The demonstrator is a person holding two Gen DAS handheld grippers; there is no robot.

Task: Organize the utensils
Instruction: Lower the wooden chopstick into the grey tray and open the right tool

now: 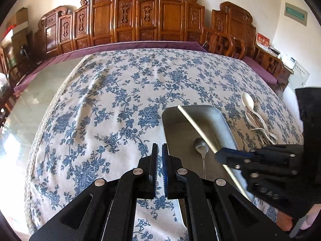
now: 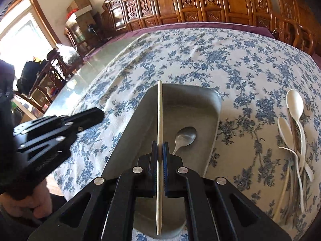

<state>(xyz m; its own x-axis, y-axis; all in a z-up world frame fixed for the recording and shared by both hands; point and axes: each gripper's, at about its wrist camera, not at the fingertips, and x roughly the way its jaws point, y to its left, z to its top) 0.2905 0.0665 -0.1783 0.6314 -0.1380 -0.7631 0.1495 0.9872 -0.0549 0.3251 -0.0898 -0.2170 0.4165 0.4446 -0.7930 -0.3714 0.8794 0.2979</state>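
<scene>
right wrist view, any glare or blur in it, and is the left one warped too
Right wrist view: the window at far left is blown out, and a small smear of blur sits where the right gripper pinches the chopstick. Left wrist view: fisheye bends the carved wooden screen into an arc; dark corners.

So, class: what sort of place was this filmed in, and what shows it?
Probably a home dining room: a large table under a floral tablecloth, carved wooden chairs along the wall, and a metal tray beside plastic spoons.

Matt metal tray (image 2: 212,108), shiny metal spoon (image 2: 185,135), pale wooden chopstick (image 2: 159,108), floral cloth (image 2: 220,60).
</scene>
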